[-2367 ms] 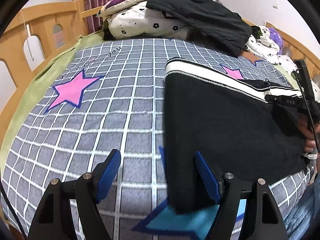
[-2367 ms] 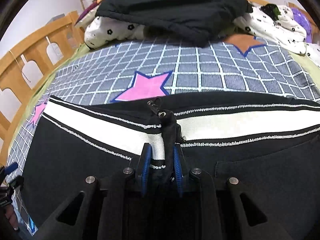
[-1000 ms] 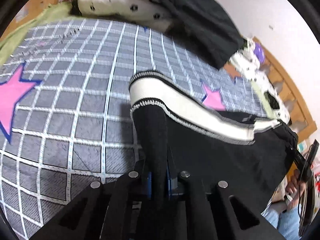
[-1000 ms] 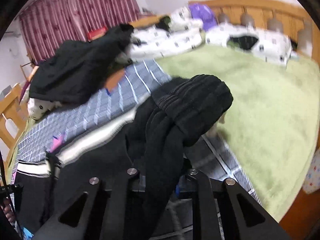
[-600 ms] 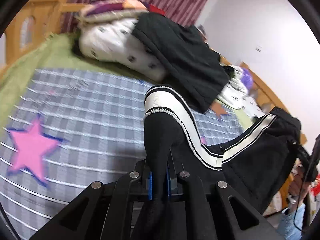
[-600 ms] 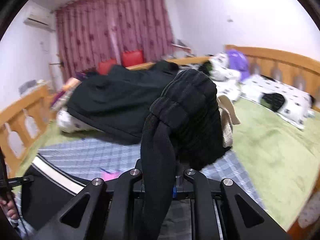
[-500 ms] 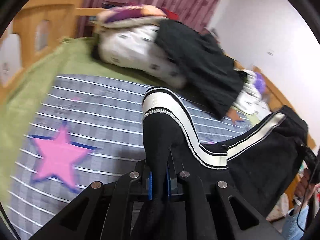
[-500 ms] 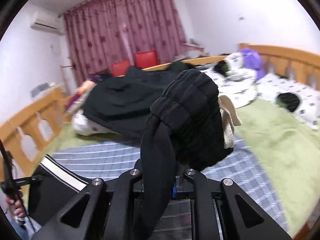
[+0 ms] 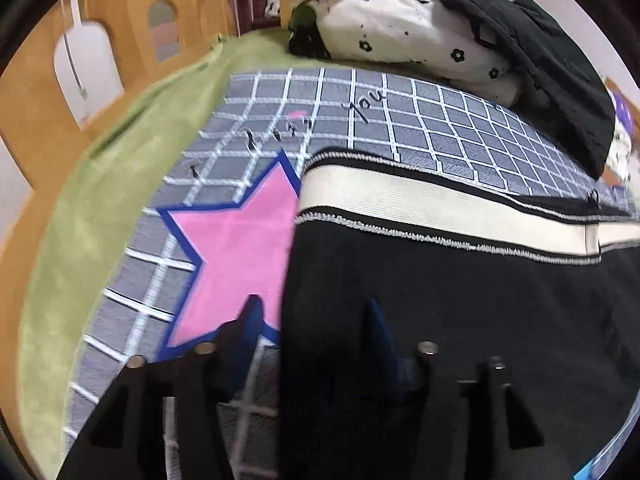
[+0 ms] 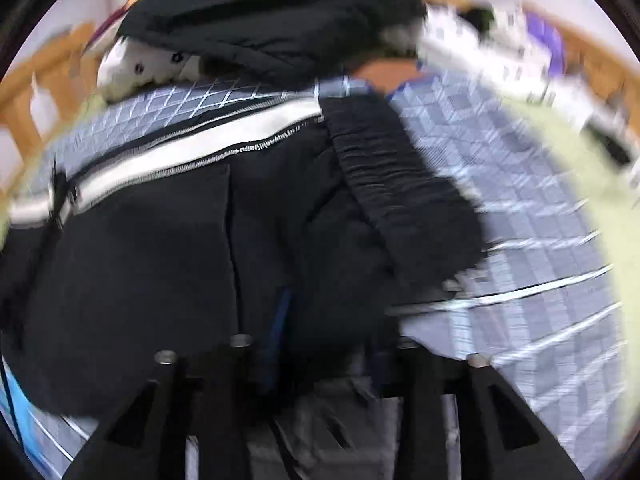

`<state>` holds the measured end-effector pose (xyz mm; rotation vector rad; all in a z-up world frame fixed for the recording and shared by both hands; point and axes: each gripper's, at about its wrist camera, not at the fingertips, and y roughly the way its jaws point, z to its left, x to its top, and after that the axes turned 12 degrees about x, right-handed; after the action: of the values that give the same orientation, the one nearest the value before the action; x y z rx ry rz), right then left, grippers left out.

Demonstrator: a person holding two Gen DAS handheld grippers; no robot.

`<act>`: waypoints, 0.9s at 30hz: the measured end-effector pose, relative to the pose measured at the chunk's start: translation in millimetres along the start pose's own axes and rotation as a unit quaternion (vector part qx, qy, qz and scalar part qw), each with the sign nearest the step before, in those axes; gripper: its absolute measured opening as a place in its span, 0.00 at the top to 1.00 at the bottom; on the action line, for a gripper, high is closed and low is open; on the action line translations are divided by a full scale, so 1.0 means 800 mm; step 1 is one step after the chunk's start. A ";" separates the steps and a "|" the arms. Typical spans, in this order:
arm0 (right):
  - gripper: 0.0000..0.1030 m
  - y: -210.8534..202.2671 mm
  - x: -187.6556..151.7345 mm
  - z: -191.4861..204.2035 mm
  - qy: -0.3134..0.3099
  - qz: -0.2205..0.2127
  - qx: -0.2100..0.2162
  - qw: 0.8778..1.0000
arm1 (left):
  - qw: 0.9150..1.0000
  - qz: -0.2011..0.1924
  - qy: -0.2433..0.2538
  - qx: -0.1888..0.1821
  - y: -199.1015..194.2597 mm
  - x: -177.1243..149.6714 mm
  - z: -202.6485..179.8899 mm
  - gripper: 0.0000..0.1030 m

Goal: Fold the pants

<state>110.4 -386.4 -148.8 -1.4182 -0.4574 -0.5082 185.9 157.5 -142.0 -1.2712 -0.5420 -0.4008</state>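
Pants (image 9: 460, 300) lie flat, left edge at frame centre, bare blanket (image 9: 132, 200) leftward; left gripper (image 9: 316, 320) and right gripper (image 10: 332, 320) jaws opening, cloth loose between.

Bed (image 9: 120, 184), checked blanket (image 9: 460, 120), pants (image 9: 460, 300), bedding pile (image 9: 400, 28)

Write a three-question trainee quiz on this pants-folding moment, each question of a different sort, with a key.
1. True or false: the pants lie on the grid-patterned blanket.
2. Multiple choice: left of the pants' white side stripe, the blanket shows A) a pink star B) a green circle C) a red heart.
3. Fill in: in the right wrist view, the ribbed black band of the pants lies ____ the blue fingers of the right tool.

Key: 1 true; 2 A; 3 beyond. The left tool stands open around the pants' edge; both tools' jaws are opening.
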 end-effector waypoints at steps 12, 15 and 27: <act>0.55 -0.056 -0.010 0.044 -0.022 -0.063 0.048 0.997 | 0.998 -0.014 0.038 -0.047 -0.050 -0.104 -0.026 0.28; 0.55 0.003 -0.030 0.050 -0.007 0.008 0.046 0.999 | 0.997 -0.042 0.043 -0.041 -0.070 -0.122 -0.017 0.28; 0.56 -0.055 0.003 0.216 -0.042 -0.047 0.172 0.983 | 0.993 -0.012 -0.088 -0.074 -0.073 -0.170 0.065 0.28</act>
<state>86.9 -217.8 -94.4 -1.0913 -0.6508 -0.4228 34.4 191.5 -165.9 -1.4528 -0.6872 -0.3559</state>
